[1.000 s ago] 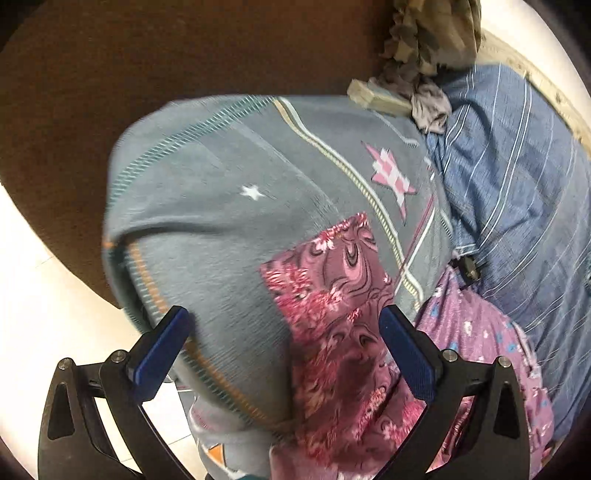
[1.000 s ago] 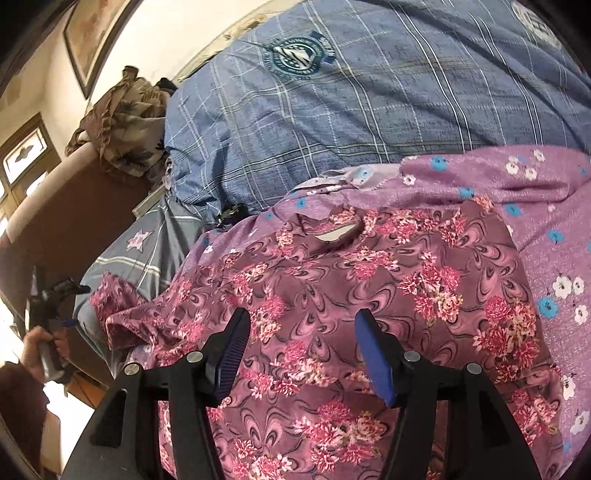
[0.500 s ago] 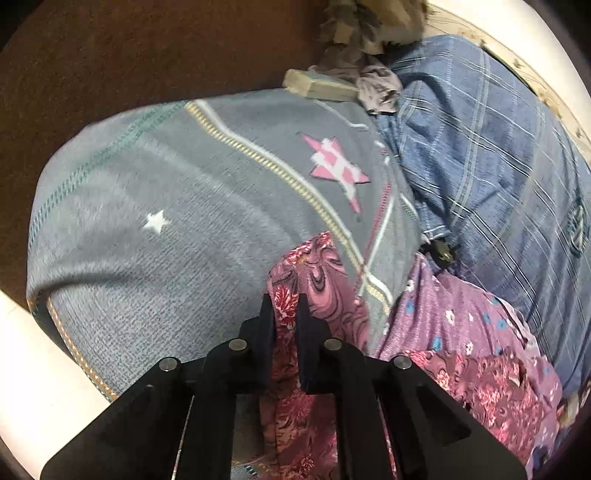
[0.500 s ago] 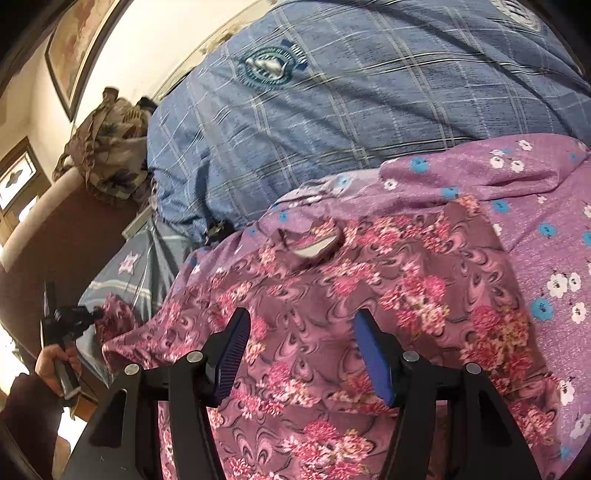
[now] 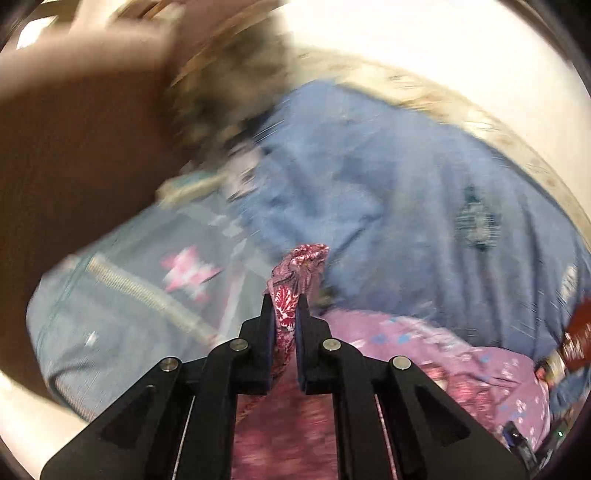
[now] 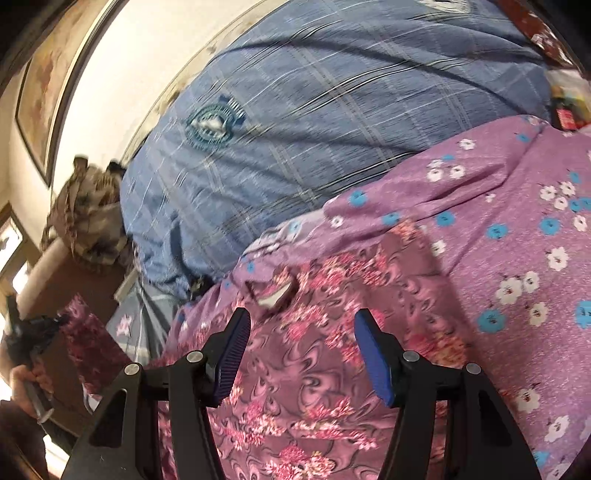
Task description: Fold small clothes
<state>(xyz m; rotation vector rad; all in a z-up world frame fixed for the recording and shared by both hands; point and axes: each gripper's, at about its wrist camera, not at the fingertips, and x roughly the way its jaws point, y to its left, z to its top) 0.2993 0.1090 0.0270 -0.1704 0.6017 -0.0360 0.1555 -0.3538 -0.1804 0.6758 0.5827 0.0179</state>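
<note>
Bedding fills both views: a blue checked sheet (image 6: 332,122) with a round teal emblem (image 6: 212,123) spreads under a pale wall (image 6: 122,74), where a framed picture (image 6: 44,85) hangs at the far left. Left of the sheet, a brown patterned bundle of cloth (image 6: 88,218) sits on a brown upholstered edge (image 5: 74,155). Below it lies a grey-blue striped cloth (image 5: 122,295) with a pink star (image 5: 188,273); the left wrist view is heavily blurred, so its finer detail cannot be made out.

Over this cloth the left gripper (image 5: 285,314) is clenched on a corner of the maroon floral garment (image 6: 314,369), a bunched tip of the fabric sticking out past the closed fingers. From the right wrist view that same gripper (image 6: 37,332) shows at the far left, held in the person's hand (image 6: 27,380), with the garment's corner raised off the bed.

The rest of the garment lies spread on a lilac cloth (image 6: 517,240) printed with white and blue flowers; its neckline with a pale label (image 6: 271,291) points toward the blue sheet. The right gripper (image 6: 301,350) hangs just above the garment's middle, fingers spread wide and grasping nothing. At the far right edge a dark red printed fabric (image 6: 535,26) overlaps the sheet's corner.
</note>
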